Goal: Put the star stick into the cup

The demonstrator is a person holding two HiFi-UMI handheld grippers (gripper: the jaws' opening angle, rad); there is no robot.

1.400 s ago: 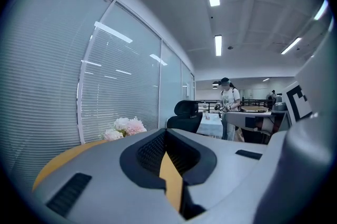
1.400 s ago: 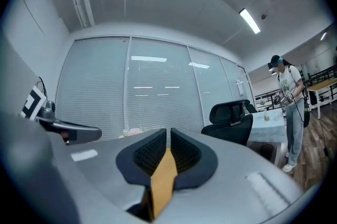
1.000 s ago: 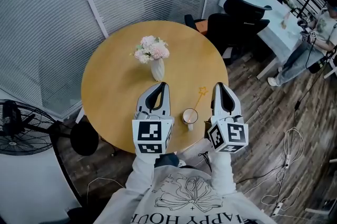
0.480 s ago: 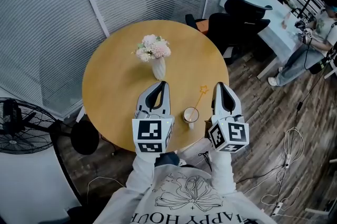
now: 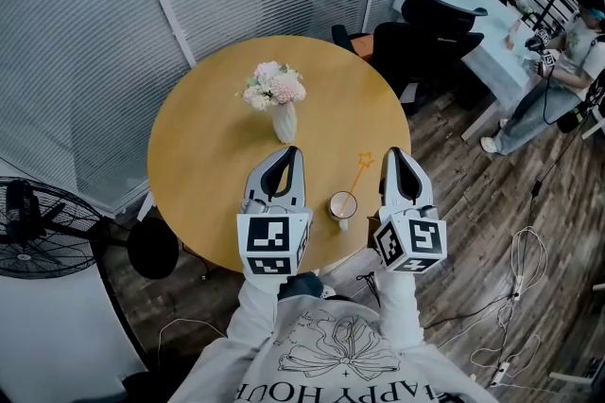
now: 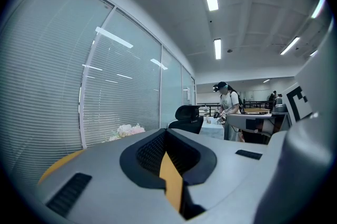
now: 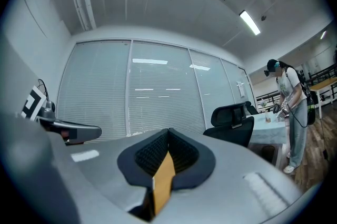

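A thin yellow star stick (image 5: 360, 170) lies flat on the round wooden table (image 5: 208, 146), its star end pointing away from me. The white cup (image 5: 341, 207) stands upright just near of the stick's lower end, close to the table's front edge. My left gripper (image 5: 291, 151) hangs to the left of the cup and my right gripper (image 5: 394, 151) to the right of the stick; both are shut with nothing between their jaws. In both gripper views the jaws (image 6: 167, 133) (image 7: 168, 132) are pressed together and point level across the room, so neither stick nor cup shows there.
A white vase of pink and white flowers (image 5: 275, 98) stands on the table beyond my left gripper. Black office chairs (image 5: 416, 42) sit past the table's far right edge. A person (image 5: 558, 70) stands at a white desk further right. A fan (image 5: 38, 231) is on the floor at left.
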